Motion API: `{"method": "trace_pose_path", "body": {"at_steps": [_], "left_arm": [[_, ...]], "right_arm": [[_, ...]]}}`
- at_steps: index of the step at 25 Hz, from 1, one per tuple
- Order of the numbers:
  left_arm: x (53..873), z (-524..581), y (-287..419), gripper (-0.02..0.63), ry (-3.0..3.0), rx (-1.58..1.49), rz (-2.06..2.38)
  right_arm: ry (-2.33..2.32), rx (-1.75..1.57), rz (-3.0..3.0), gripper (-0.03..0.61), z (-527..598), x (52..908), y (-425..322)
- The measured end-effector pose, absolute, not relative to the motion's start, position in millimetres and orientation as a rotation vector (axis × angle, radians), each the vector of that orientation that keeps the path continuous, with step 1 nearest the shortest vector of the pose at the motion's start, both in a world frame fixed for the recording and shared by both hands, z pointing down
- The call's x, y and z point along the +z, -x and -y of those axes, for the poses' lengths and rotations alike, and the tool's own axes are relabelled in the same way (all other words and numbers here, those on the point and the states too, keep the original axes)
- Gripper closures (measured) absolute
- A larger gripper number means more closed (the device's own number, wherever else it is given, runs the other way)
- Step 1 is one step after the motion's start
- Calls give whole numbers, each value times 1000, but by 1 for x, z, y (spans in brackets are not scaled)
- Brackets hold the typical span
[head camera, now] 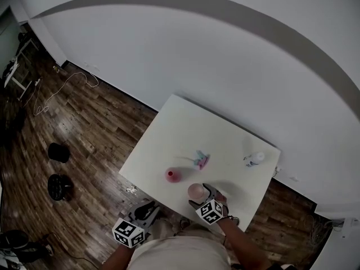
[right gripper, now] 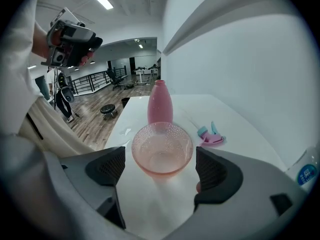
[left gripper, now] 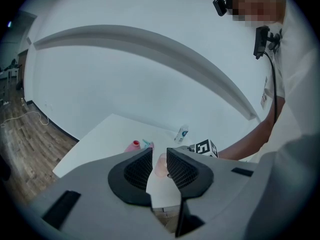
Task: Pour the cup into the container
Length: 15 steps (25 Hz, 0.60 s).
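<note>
A pink translucent cup (right gripper: 162, 149) stands upright on the white table (head camera: 185, 128) near its front edge. My right gripper (right gripper: 161, 166) is open, with one jaw on each side of the cup and a gap between each pad and the cup. Just behind the cup stands a tall pink bottle (right gripper: 160, 109), which the head view shows as the pink bottle (head camera: 173, 175) left of the cup (head camera: 196, 191). My left gripper (left gripper: 159, 166) hangs off the table's front left corner, jaws a narrow gap apart and empty.
A pink and teal item (head camera: 201, 160) lies mid-table. A small white bottle (head camera: 254, 159) stands near the right edge. Wooden floor with cables and black stools lies to the left. A white wall is behind the table.
</note>
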State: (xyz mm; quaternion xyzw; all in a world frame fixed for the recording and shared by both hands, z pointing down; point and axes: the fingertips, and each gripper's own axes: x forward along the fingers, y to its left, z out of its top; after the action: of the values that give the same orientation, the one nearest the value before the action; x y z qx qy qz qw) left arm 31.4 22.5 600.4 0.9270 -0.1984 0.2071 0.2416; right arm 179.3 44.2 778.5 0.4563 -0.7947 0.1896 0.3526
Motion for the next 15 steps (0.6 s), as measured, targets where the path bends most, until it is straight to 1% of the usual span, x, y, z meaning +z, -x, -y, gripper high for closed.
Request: {"method": "trace_pose_path", "body": {"at_steps": [15], "left_arm": [[608, -14, -21, 532, -2490, 561, 606]], "right_arm": [[-1215, 545, 2026, 155, -32, 806, -179]]}}
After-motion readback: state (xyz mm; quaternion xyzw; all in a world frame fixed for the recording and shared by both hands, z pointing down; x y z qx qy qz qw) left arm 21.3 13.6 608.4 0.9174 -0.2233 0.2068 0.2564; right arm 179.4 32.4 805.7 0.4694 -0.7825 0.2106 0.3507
